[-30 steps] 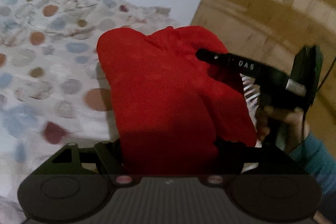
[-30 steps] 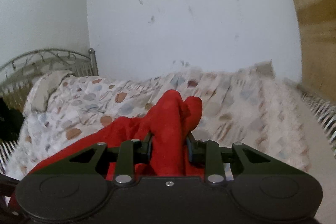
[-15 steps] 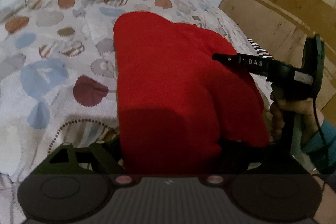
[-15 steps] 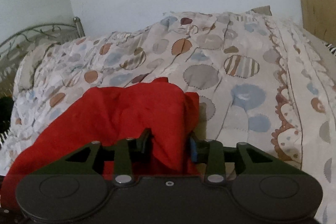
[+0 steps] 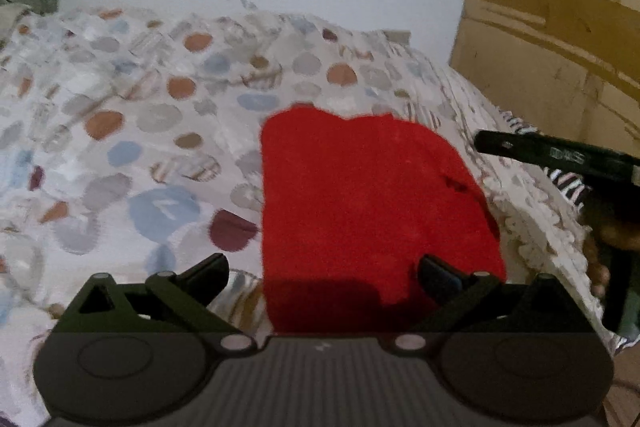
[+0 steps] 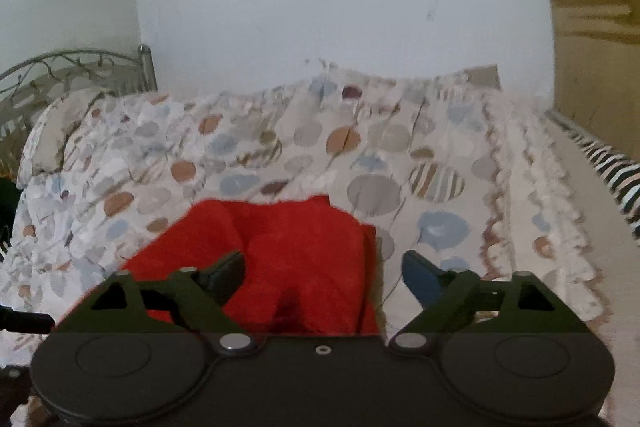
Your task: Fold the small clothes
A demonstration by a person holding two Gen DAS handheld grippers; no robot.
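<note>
Surroundings: a bedspread (image 5: 160,131) of pale quilted cloth printed with blue, rust, grey and maroon circles covers the bed, with a scalloped frilly border along its right edge. A curled metal bed frame (image 6: 80,71) stands at the far left against a plain white wall (image 6: 340,7). A tan wooden panel (image 5: 560,27) with lighter bands rises at the right. A black-and-white striped cloth (image 6: 616,179) lies beyond the bed's right edge.

Task item: a red fleecy small garment (image 5: 360,203), bunched and partly folded, lying on the bedspread near its right border.

Left gripper (image 5: 324,273): black, jaws spread wide after just opening; the garment's near edge lies between the fingers, the pads not pressing it.

Right gripper (image 6: 320,271): black with blue pads, jaws also just opened and standing wide; the garment's right part lies between them, unpinched. In the left wrist view one of its fingers reaches in from the right, just beside the garment, with a hand (image 5: 616,235) behind it.
</note>
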